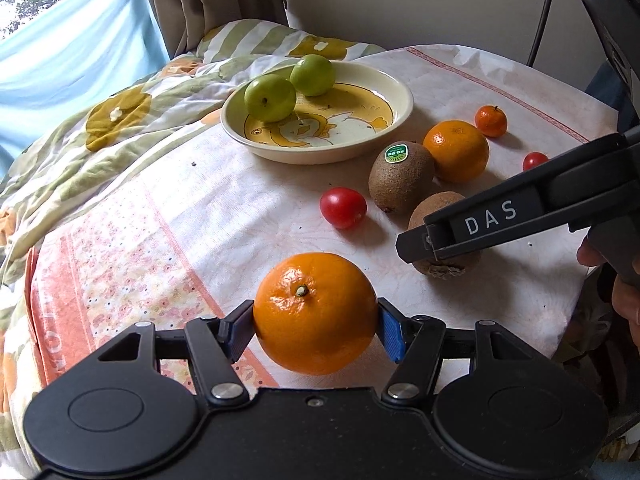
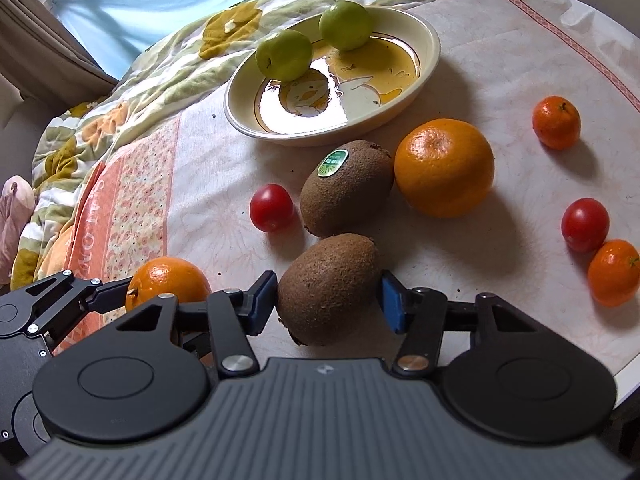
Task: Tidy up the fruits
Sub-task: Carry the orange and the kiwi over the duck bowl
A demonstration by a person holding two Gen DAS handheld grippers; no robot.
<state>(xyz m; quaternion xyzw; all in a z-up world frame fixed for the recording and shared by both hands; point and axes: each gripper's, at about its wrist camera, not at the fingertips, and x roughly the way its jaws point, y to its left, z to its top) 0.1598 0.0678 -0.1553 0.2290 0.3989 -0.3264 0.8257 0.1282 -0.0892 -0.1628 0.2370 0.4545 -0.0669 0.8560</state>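
Watching from beside the table: the left gripper point(image 1: 316, 322) has an orange point(image 1: 315, 312) clamped between its blue pads, one pad on each flank at the fruit's widest girth, stem end facing up. The fruit looks clear of the cloth, though I cannot be sure it is fully lifted.

The right gripper point(image 2: 328, 302) straddles the nearer kiwi point(image 2: 329, 286). Left pad appears to touch the skin; on the right a thin gap shows, so I judge the jaws narrowed around it but not yet pressing. The kiwi rests on the tablecloth point(image 2: 500, 60).

Handling notes, my judgement:
- Orange: firm, waxy rind, moderately heavy, round. Could roll out of a shallow pinch. The grip across the equator is sound.
- Kiwi: fuzzy skin gives good friction; the flesh beneath is soft and bruises. Take it across the short axis at the middle, squeeze lightly. Oval shape may pivot if gripped off-centre.

Elsewhere: a cream plate point(image 2: 434, 46) with a duck picture holds two green fruits point(image 2: 284, 55), one near the far rim. Loose on the cloth are a stickered kiwi point(image 2: 346, 188) touching a second large orange point(image 2: 444, 168), two cherry tomatoes point(image 2: 272, 208), and two small mandarins point(image 2: 556, 122). One tomato sits just beside a mandarin at the right edge.
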